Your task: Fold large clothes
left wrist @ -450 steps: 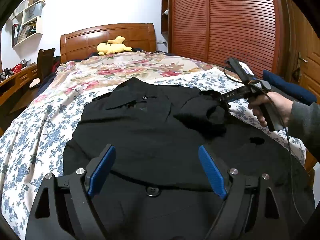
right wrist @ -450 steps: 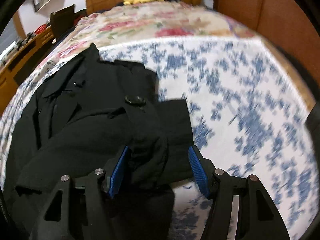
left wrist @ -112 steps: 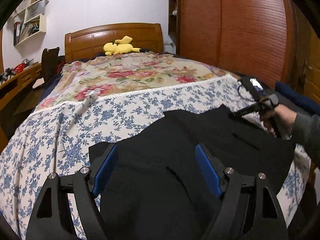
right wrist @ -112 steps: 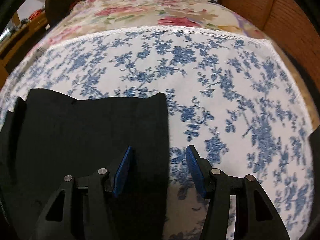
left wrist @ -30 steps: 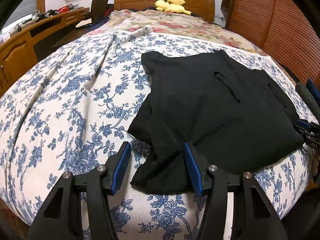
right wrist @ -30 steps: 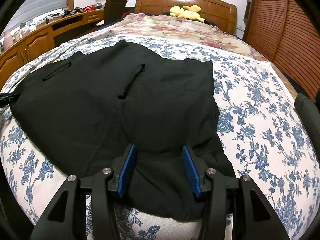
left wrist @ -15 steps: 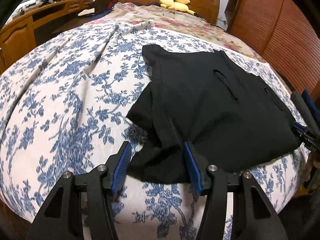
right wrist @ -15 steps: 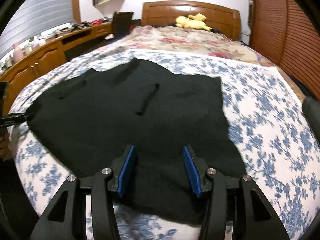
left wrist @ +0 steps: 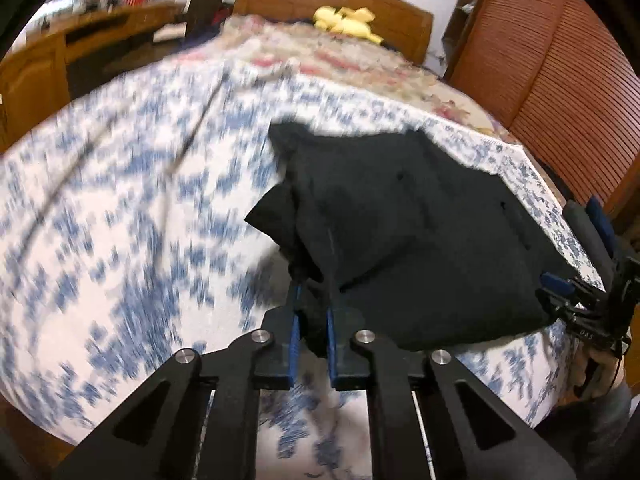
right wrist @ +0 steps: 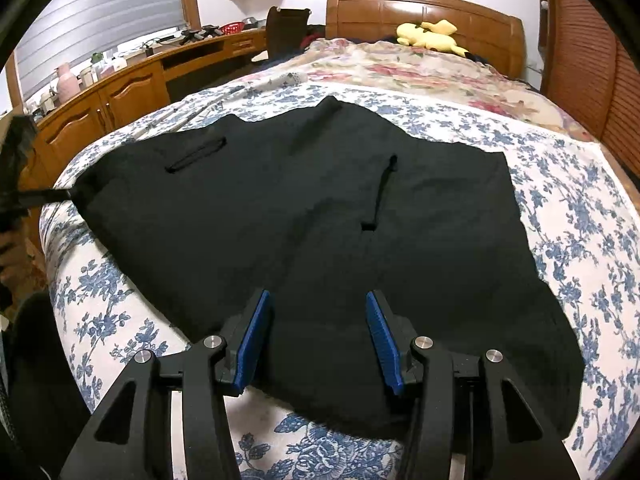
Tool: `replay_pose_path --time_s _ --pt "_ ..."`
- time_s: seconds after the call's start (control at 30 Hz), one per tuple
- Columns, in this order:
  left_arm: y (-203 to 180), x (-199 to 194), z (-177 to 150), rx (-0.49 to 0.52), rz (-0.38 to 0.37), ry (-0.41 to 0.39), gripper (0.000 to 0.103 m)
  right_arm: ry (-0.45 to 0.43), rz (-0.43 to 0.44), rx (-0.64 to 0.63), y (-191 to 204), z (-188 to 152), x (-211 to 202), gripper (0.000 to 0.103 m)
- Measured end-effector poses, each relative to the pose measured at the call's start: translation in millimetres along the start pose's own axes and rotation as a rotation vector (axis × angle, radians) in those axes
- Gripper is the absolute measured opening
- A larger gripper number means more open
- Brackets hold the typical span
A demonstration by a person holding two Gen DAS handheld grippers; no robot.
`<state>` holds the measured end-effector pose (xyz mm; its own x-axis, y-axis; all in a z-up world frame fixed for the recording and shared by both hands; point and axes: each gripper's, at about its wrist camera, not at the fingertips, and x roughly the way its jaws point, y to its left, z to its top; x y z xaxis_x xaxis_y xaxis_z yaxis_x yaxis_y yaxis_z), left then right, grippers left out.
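A large black garment lies partly folded on the bed's blue-flowered sheet. My left gripper is shut on a bunched corner of the black garment and holds it lifted off the sheet. In the right wrist view the left gripper shows at the far left, pinching that corner. My right gripper is open, its blue pads either side of the garment's near edge. It also shows at the right edge of the left wrist view.
A yellow plush toy lies at the wooden headboard. A wooden desk with cupboards runs along the left of the bed. A slatted wooden wardrobe stands on the right. A dark chair stands by the desk.
My left gripper has shut on the garment's corner and lifted it; the left view is blurred with motion. My right gripper stays open at the near edge.
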<state>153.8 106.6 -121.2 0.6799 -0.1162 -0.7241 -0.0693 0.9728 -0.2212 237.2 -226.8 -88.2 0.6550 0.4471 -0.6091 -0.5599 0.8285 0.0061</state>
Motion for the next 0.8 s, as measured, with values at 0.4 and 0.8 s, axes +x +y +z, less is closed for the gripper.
replay_pose_path --time_s 0.4,0.8 --pt "-158.5 -49.3 71.7 0.266 -0.082 -0.151 0.009 -0.067 -0.072 0.112 -38.3 -16.5 -53.1 0.051" --pt "-339.8 17.8 38.6 0.503 -0.272 -0.024 0.009 -0.090 -0.121 0.224 -83.1 -70.1 -109.3 0.051"
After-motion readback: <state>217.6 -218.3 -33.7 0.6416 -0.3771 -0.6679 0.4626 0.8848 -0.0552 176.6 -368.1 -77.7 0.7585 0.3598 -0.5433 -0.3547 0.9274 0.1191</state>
